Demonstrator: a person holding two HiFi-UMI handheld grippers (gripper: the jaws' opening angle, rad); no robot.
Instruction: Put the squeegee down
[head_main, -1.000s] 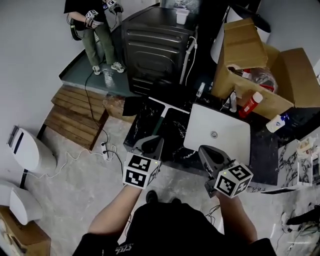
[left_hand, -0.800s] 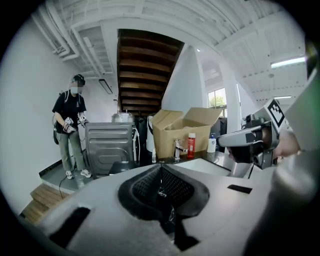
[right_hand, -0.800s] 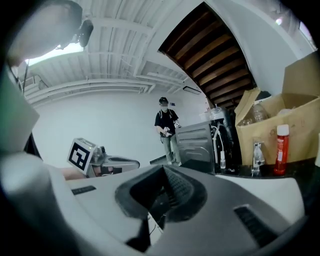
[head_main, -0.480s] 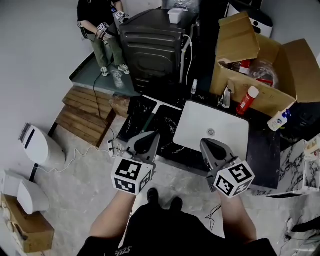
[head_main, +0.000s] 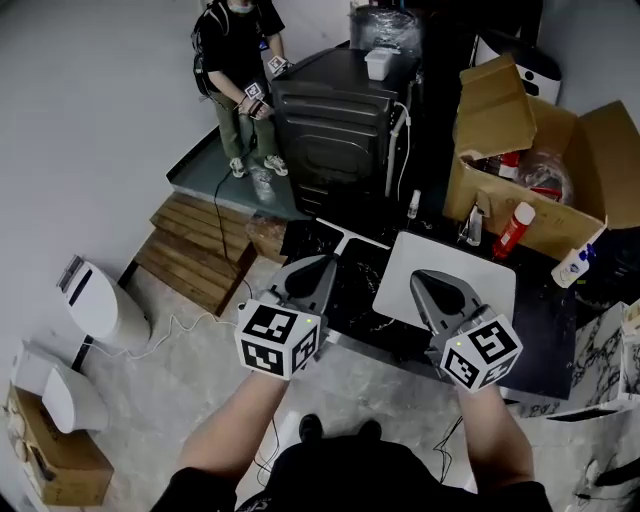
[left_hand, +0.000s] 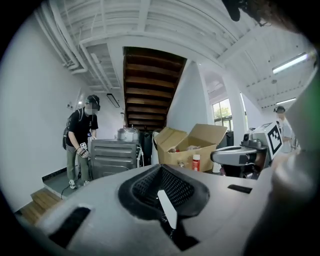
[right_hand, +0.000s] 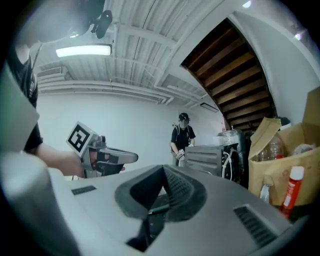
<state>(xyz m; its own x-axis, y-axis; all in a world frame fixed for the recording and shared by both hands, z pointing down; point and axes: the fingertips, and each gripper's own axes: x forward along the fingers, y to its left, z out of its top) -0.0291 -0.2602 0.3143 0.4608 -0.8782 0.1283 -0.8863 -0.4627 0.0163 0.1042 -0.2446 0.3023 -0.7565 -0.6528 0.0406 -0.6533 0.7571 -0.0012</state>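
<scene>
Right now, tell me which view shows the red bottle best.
Right gripper view: the red bottle is largest, side on, white cap clear, base hidden. Head view shows it whole but small beside the cardboard box. Left gripper view shows it tiny.

A dark marbled counter (head_main: 545, 335) carries a white square basin (head_main: 450, 285) with a drain at its middle. From the basin, the squeegee (head_main: 360, 238) lies flat on the dark top at ten o'clock, only its white blade showing. A small white bottle (head_main: 413, 205) stands at eleven, a tap (head_main: 473, 225) at twelve, a red bottle (head_main: 515, 228) at two and a spray bottle (head_main: 575, 265) at three. An open box (head_main: 530, 150) sits at the far edge, at one o'clock.
</scene>
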